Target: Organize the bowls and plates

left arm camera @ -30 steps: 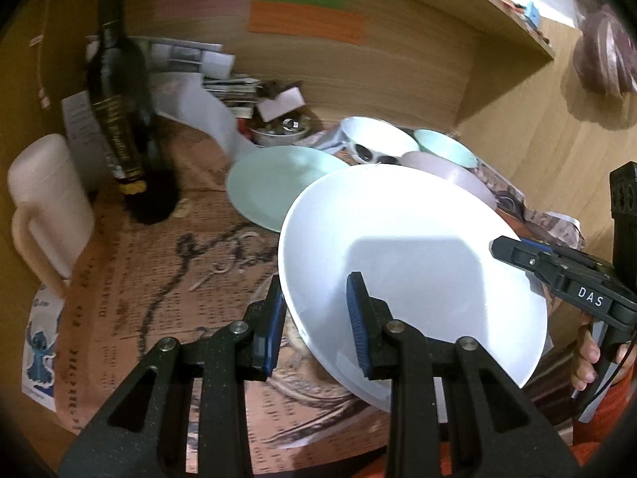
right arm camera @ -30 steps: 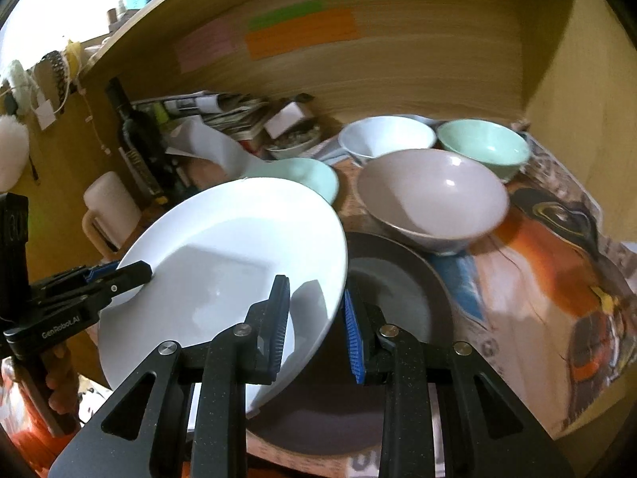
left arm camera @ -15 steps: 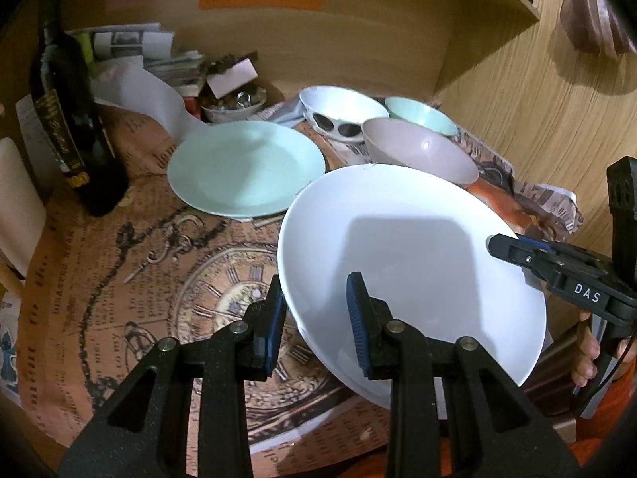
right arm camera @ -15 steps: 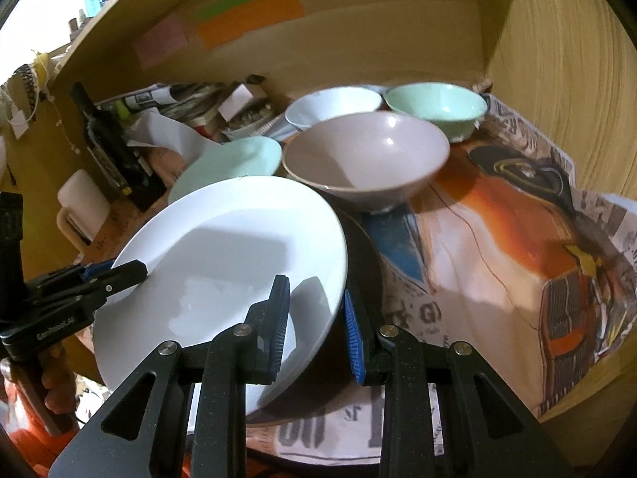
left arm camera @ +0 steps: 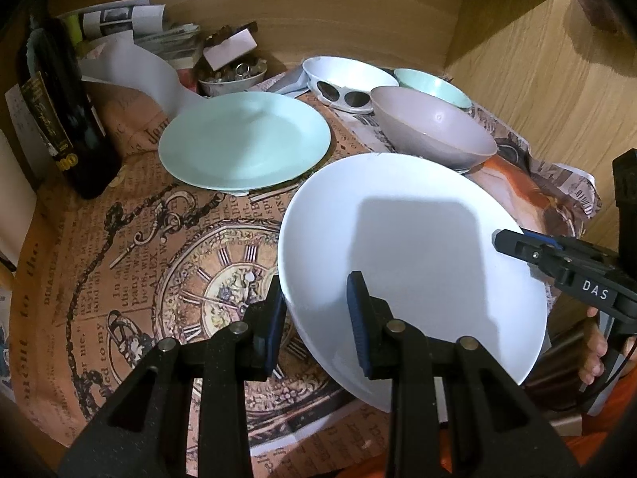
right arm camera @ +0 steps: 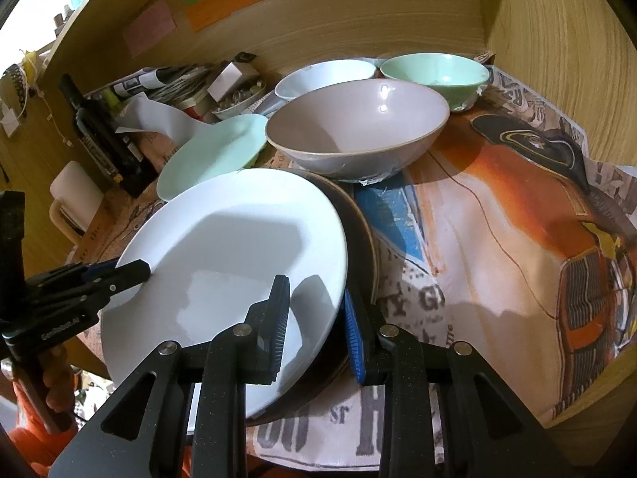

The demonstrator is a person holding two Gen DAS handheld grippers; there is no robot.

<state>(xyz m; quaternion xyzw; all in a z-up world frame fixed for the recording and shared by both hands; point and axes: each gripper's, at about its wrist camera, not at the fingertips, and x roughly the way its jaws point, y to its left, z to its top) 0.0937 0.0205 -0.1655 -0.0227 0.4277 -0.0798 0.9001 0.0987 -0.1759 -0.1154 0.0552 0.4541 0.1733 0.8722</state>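
A large white plate [left arm camera: 414,247] hangs tilted above the table, held by opposite rims. My left gripper [left arm camera: 314,290] is shut on its left rim, with one pad above and one below the edge. My right gripper [right arm camera: 314,294] is shut on the right rim of the white plate [right arm camera: 239,247]. A dark plate [right arm camera: 360,231] lies on the table just beneath that side. Behind are a mint plate [left arm camera: 243,139], a grey-pink bowl [right arm camera: 358,119], a white bowl [right arm camera: 322,77] and a mint bowl [right arm camera: 434,71].
A dark bottle [left arm camera: 59,119] stands at the left, with a white mug [right arm camera: 75,195] beside it. A small dish of trinkets [left arm camera: 233,75] and stacked papers fill the back. Wooden walls [left arm camera: 537,79] close the back and right. Printed newspaper [left arm camera: 119,259] covers the table.
Both grippers have carried the white plate forward and down towards the table. The bowls and the mint plate now look nearer. Neither grip has changed.
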